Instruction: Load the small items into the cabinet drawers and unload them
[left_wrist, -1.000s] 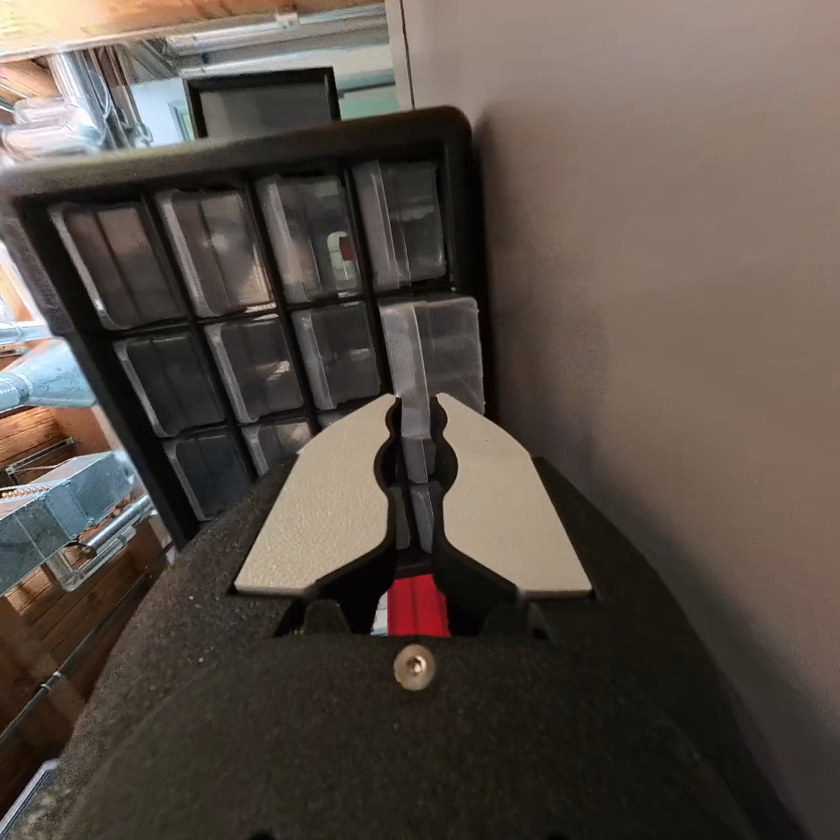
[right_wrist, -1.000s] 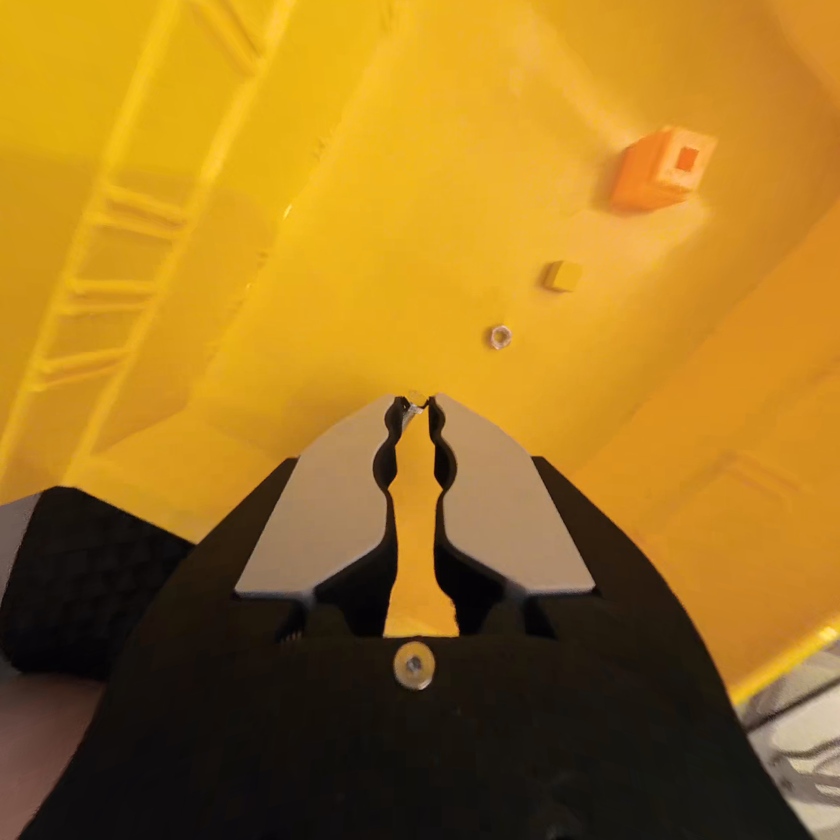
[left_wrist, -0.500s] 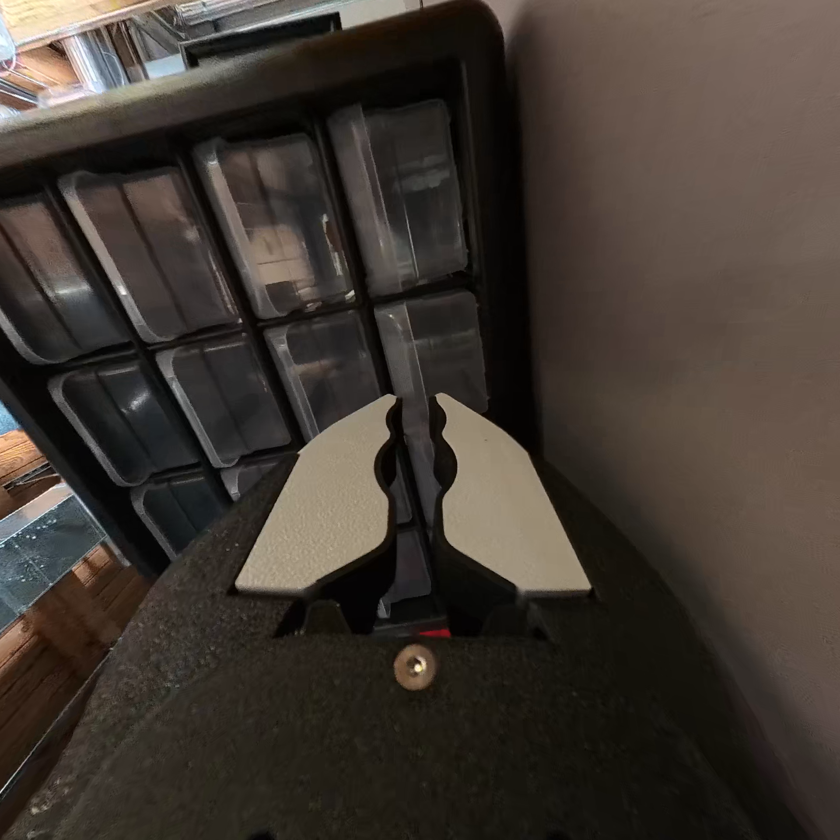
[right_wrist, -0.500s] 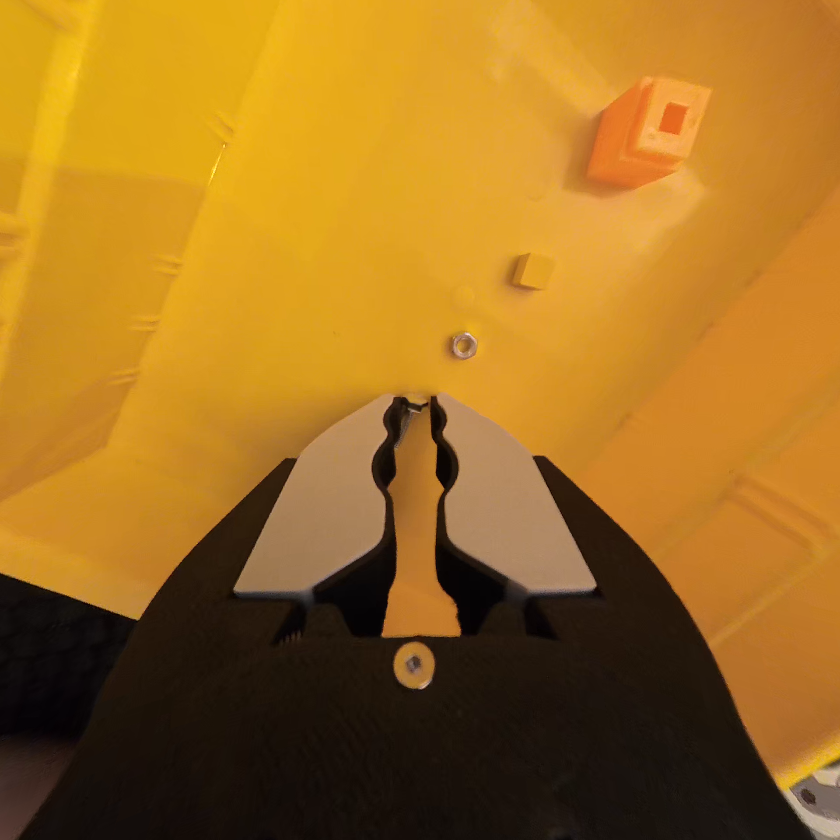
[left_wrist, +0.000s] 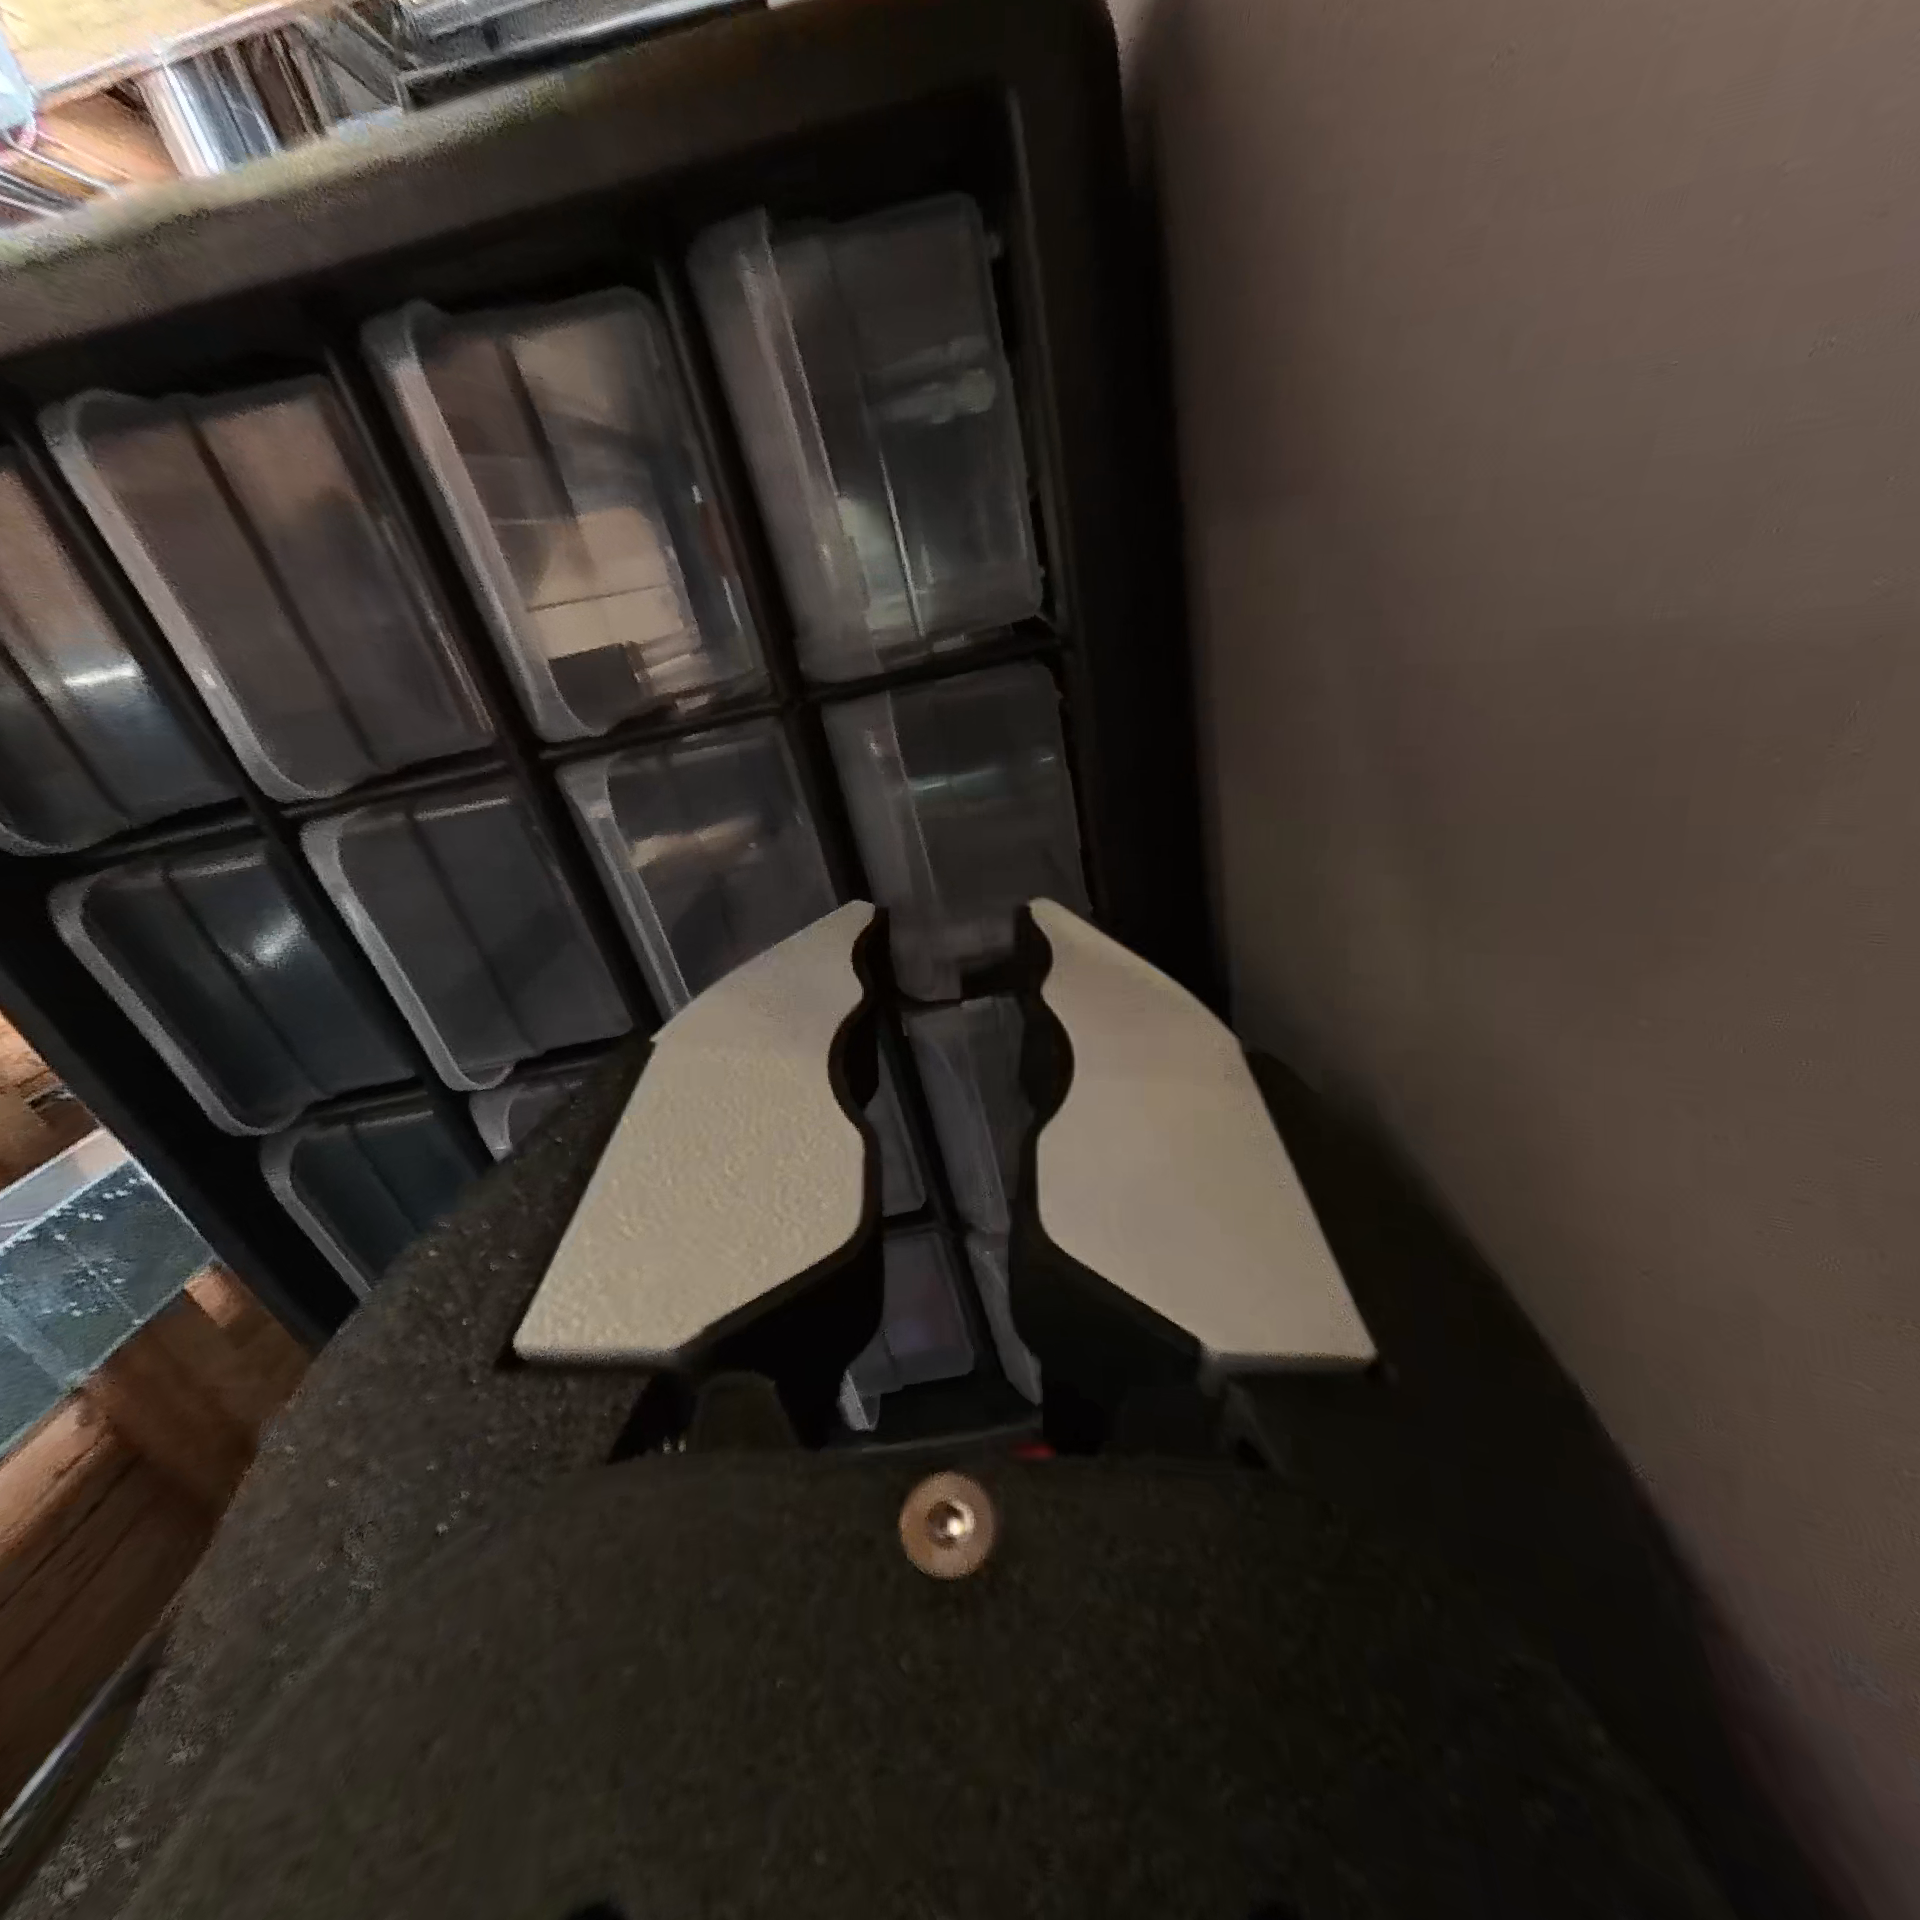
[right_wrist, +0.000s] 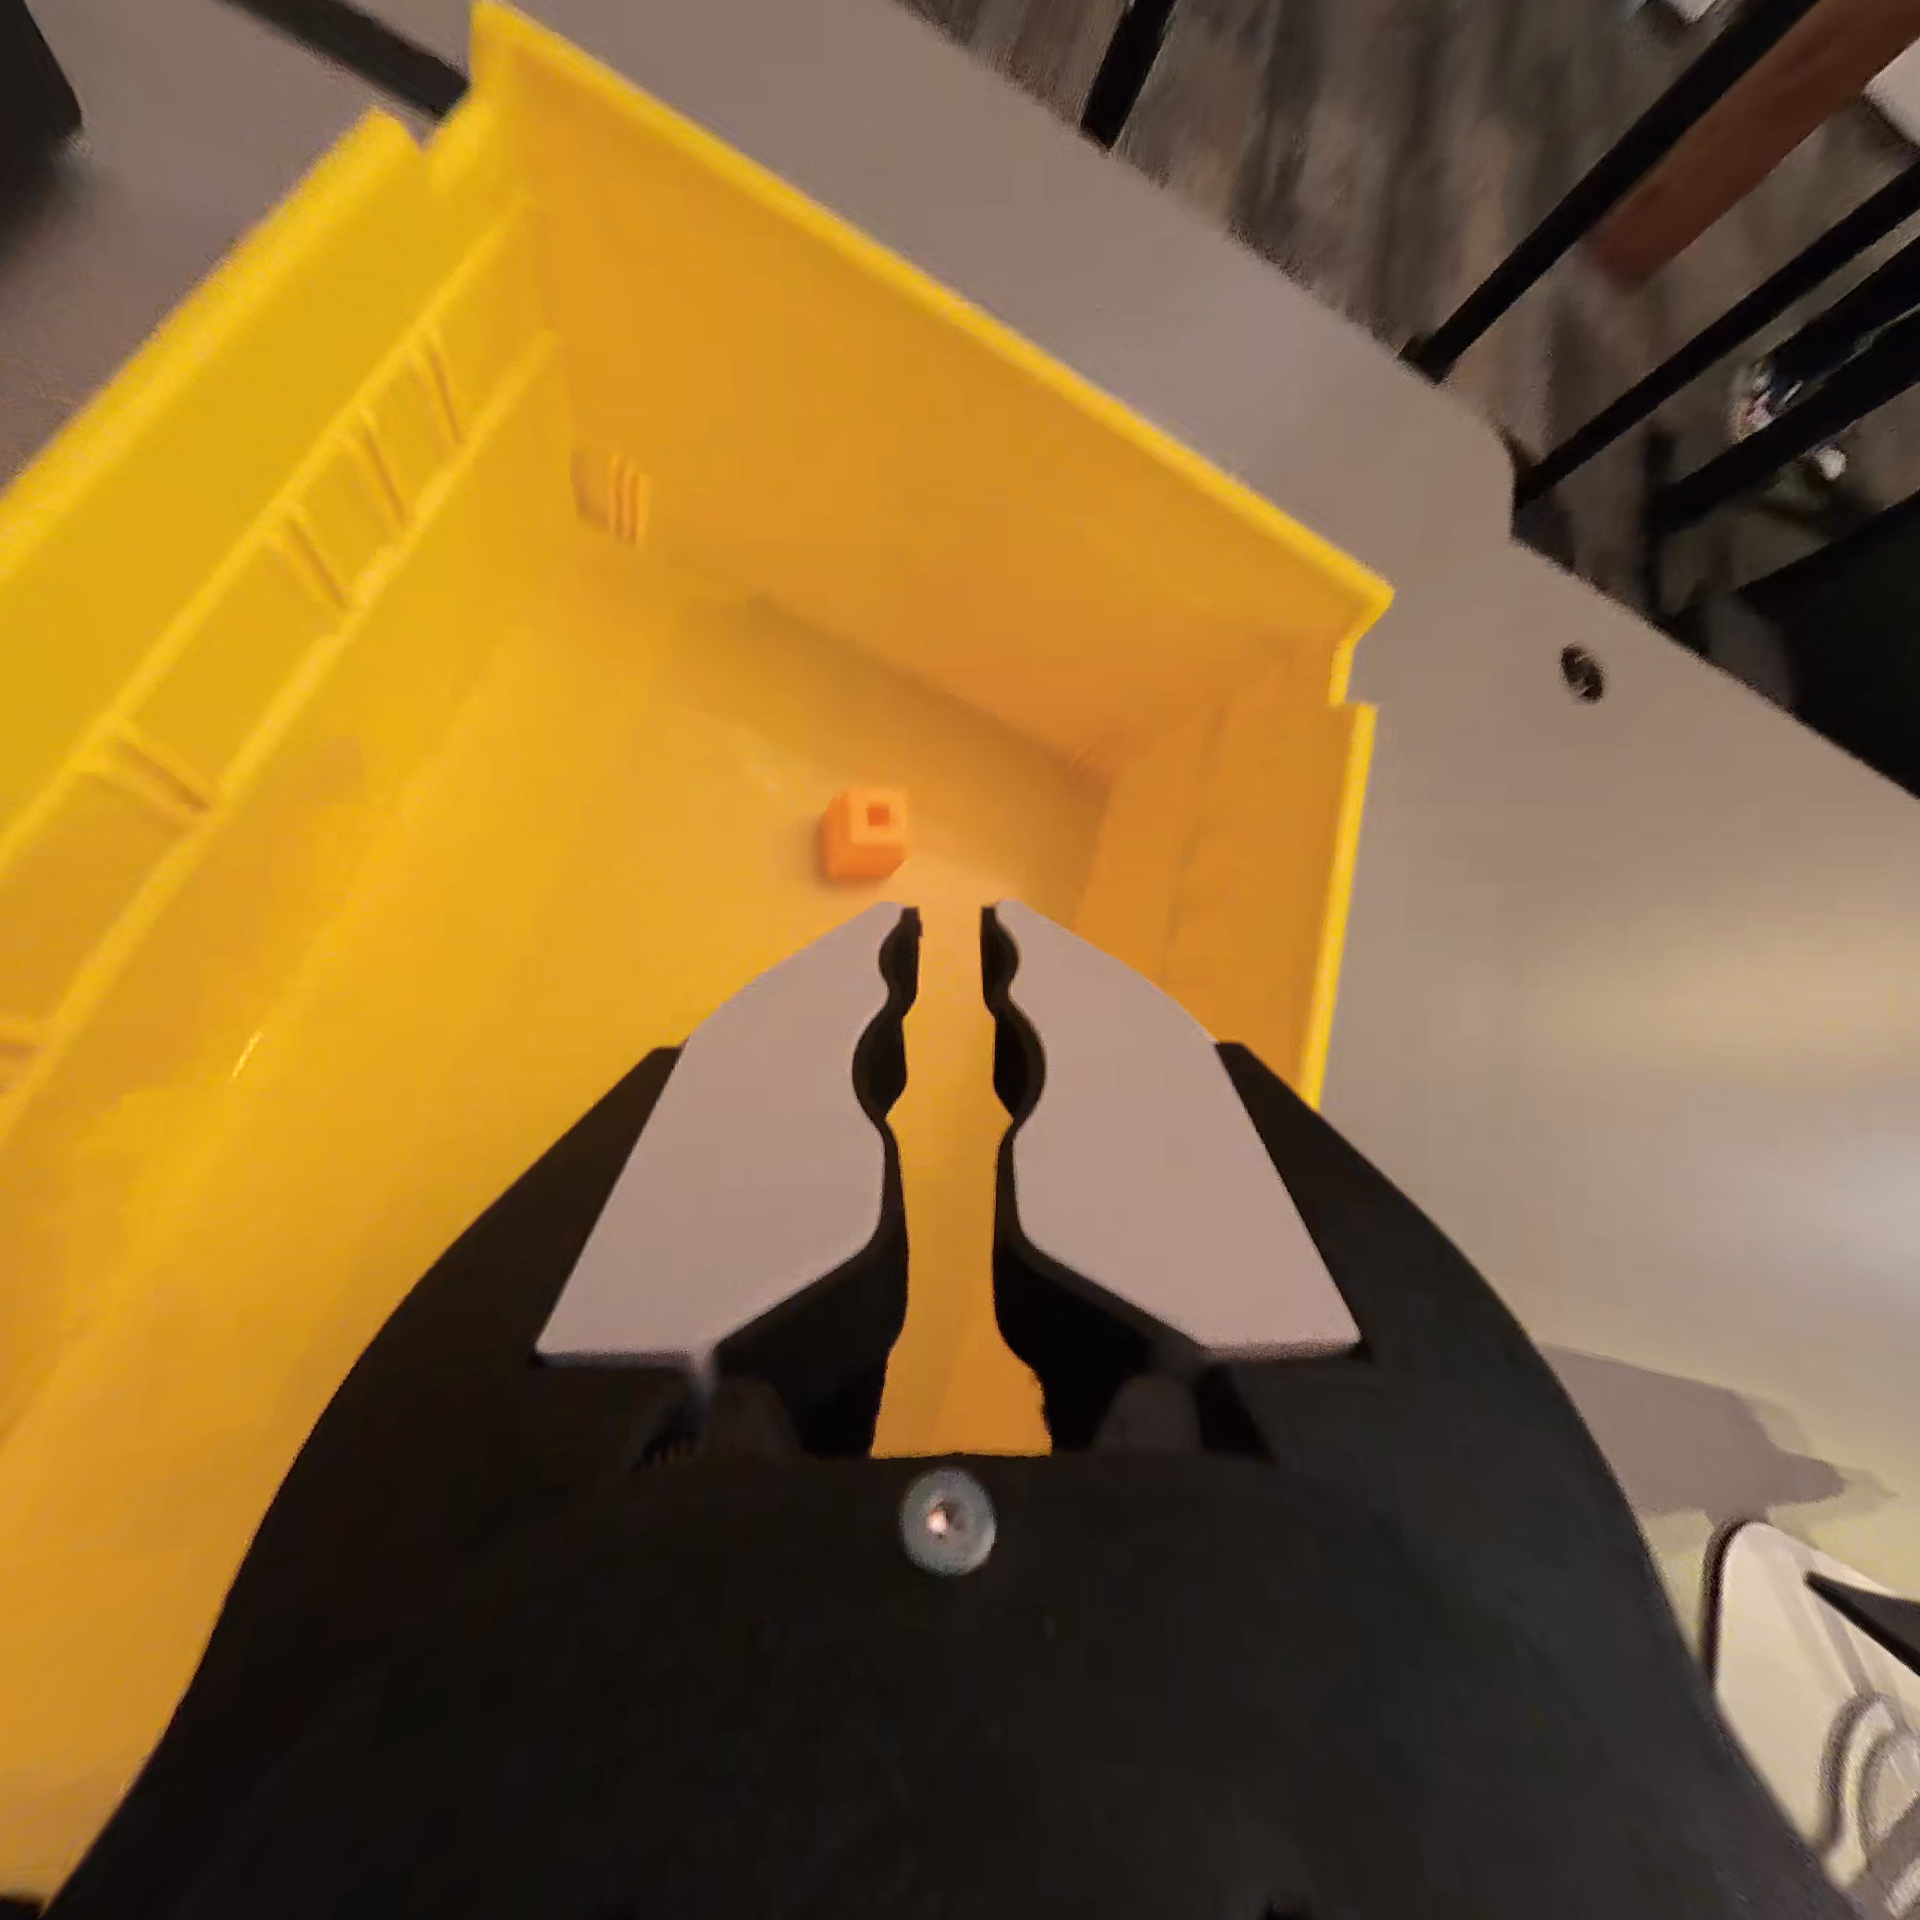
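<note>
Grey tabletop (right_wrist: 1558, 935), yellow bin (right_wrist: 935, 343), unlabelled drawers (left_wrist: 883, 416).

Grey wall (left_wrist: 1558, 727) tight beside the cabinet (left_wrist: 1091, 312) — yellow bin (right_wrist: 935, 343) open-topped, nearly bare.

One cabinet (left_wrist: 1101, 436), one yellow bin (right_wrist: 935, 343), one orange cube (right_wrist: 860, 837).

Looks like a workshop. Black parts cabinet (left_wrist: 582, 135) with clear small drawers (left_wrist: 883, 436), yellow storage bin (right_wrist: 935, 343) on grey desk (right_wrist: 1558, 935). Metal ducting (left_wrist: 208, 114) behind.
</note>
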